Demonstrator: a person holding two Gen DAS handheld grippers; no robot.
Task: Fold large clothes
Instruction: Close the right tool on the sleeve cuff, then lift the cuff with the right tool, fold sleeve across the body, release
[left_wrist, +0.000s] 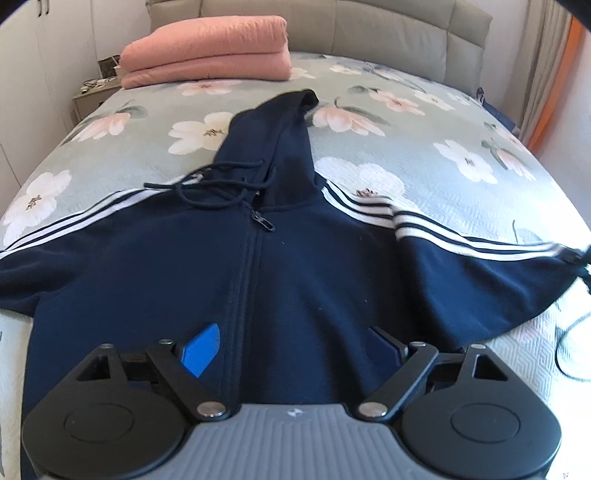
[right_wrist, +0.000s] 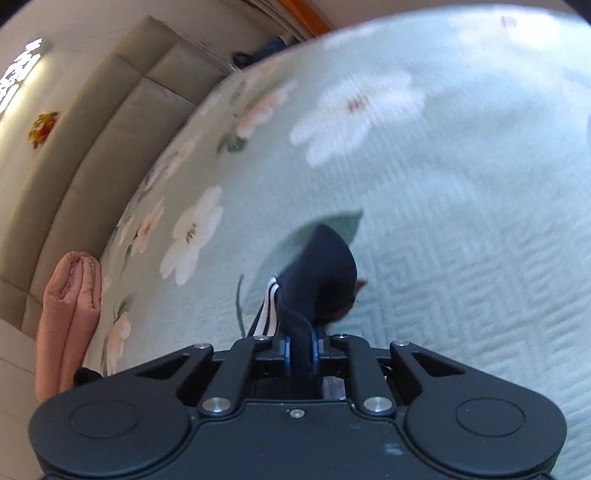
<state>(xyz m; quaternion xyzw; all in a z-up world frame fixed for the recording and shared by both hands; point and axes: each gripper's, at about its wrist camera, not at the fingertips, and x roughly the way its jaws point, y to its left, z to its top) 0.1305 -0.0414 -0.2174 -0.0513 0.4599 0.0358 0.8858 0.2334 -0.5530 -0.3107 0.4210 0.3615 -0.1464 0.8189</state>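
A navy zip-up hoodie (left_wrist: 295, 266) lies face up on a bed, its fleecy knit front spread flat, the zip closed up to a dark metal pull (left_wrist: 266, 222) just below the neck. The pointed hood (left_wrist: 275, 136) lies flat toward 12 o'clock, and a dark braided drawcord (left_wrist: 207, 192) loops loosely across the collar. Three white stripes run along each sleeve, toward 9 o'clock and toward 3 o'clock.

The left gripper (left_wrist: 295, 350) hangs over the lower front of the hoodie with its jaws standing wide and nothing between them; a bright blue pad shows on one finger at 7 o'clock.

The right gripper (right_wrist: 300, 352) has its jaws clamped on the cuff end of the striped sleeve (right_wrist: 317, 273), the navy cloth bunched between the two blue pads and rising in a rounded fold ahead of them.

The bedspread (left_wrist: 443, 206) is pale green quilted cloth stitched in a geometric key pattern and printed with big white and pink blossoms. A folded salmon-pink quilt (left_wrist: 207, 51), puffy and softly creased, sits at 11 o'clock before a padded grey-beige headboard (left_wrist: 388, 26) with stitched panels. In the right wrist view, glowing white characters on the wall at 10 o'clock are too blurred to read.
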